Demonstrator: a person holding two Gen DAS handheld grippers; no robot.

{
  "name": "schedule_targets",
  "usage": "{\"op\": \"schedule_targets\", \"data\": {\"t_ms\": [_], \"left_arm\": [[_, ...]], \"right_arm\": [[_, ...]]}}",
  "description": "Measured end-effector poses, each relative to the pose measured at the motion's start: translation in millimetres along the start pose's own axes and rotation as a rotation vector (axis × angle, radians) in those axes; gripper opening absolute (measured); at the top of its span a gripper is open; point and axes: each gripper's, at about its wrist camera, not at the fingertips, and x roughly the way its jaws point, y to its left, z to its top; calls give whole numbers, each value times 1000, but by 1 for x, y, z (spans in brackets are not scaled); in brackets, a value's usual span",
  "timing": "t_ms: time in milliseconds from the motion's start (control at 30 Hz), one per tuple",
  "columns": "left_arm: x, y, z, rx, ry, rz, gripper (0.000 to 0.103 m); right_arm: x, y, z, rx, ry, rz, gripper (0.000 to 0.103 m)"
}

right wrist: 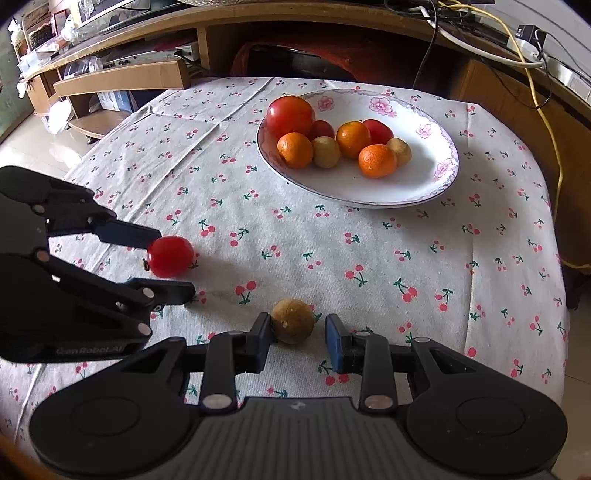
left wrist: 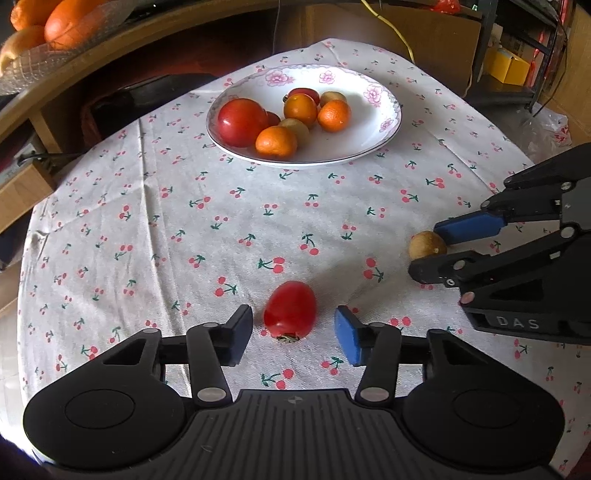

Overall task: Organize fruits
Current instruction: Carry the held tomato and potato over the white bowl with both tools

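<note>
Left tongs (left wrist: 293, 334) wide around small tomato (left wrist: 290, 309), near edge of surface (left wrist: 184, 221). Right tongs (right wrist: 297, 341) wide; brown fruit (right wrist: 293, 321) touches left pad. Plate (right wrist: 424, 184) at far edge. Only left view: oranges (left wrist: 66, 22) on shelf.

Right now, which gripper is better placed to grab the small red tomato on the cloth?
Left. The left gripper is open with the red tomato between its fingers. The right gripper is open around the brown fruit.

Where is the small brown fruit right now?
In the right wrist view, the small brown fruit lies on the cherry-print tablecloth, between the open right hand-held gripper fingers.
</note>
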Motion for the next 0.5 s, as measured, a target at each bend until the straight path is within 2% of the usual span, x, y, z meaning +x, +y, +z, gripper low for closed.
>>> {"op": "schedule_targets", "data": {"t_ms": [200,367,500], "left_arm": [[1,-1,1,-1,7,12,57],[2,1,3,-20,17,25,62],[1,-2,3,-9,15,17,54]], "right_arm": [[0,3,0,-17,4,-10,32],[-1,6,0,-31,6,-15,26],[0,7,1,-38,8,-18,26]]}}
